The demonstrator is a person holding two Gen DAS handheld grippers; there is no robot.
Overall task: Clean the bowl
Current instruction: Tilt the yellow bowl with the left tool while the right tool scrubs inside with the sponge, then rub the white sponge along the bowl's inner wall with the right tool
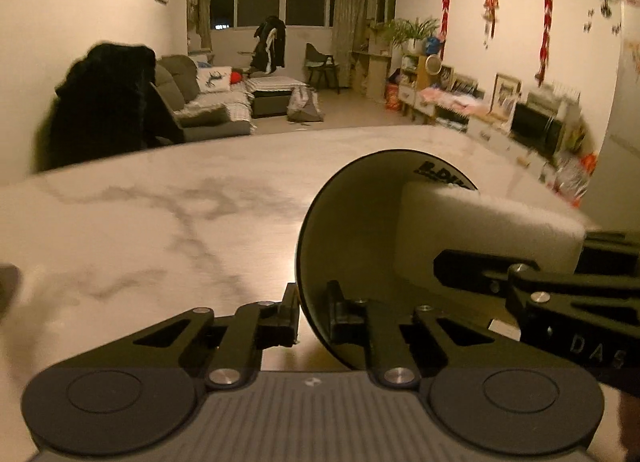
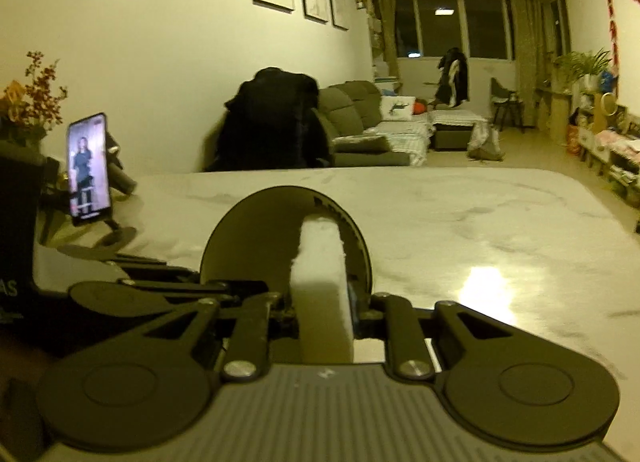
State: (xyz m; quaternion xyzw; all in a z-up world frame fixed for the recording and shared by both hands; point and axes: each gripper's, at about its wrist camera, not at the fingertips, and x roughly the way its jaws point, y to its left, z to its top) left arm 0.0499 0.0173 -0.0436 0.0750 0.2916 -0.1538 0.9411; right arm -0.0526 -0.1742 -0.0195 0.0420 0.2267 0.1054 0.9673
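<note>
A dark bowl [image 1: 352, 230] is tipped on its side above the marble table [image 1: 160, 222], its opening facing right. My left gripper [image 1: 314, 322] is shut on the bowl's near rim, one finger outside and one inside. A white sponge [image 1: 480, 230] reaches into the bowl from the right and touches the inside wall. In the right wrist view, my right gripper [image 2: 324, 310] is shut on the sponge [image 2: 320, 262], which stands on edge inside the bowl [image 2: 256, 238]. The bowl's base is hidden.
A phone on a stand [image 2: 88, 168] and a vase of flowers [image 2: 28, 102] stand at the table's left end. A chair draped with a black coat [image 2: 276, 122] is at the far edge. A sofa and shelves lie beyond.
</note>
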